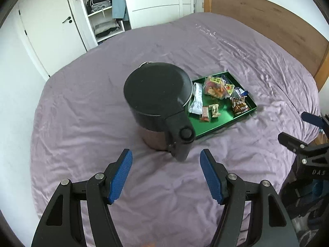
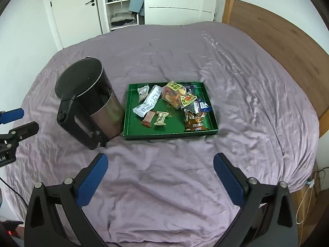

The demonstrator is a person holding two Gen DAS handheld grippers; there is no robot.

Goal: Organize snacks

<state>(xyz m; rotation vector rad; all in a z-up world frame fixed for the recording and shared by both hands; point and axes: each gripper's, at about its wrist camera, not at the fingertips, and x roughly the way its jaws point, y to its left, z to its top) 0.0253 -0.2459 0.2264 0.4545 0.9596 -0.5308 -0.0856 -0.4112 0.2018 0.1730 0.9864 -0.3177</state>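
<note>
A green tray [image 2: 213, 128] lies on the purple bed and holds several snack packets: a clear bag of mixed snacks [image 2: 173, 94], a white wrapper [image 2: 148, 101], a brown packet [image 2: 194, 122] and small bars [image 2: 149, 118]. The tray also shows in the left wrist view [image 1: 216, 124]. A lidded black and steel canister with a handle [image 2: 88, 100] stands just left of the tray; in the left wrist view it [image 1: 158, 100] is right ahead. My left gripper [image 1: 166, 175] is open and empty, close before the canister. My right gripper [image 2: 160, 180] is open and empty, short of the tray.
The purple bedspread [image 2: 185, 57] covers the whole bed. A wooden headboard [image 2: 277, 41] runs along the right. White wardrobe doors and open shelves with clothes [image 2: 121, 6] stand at the back. A cable [image 2: 306, 201] hangs at the bed's right edge.
</note>
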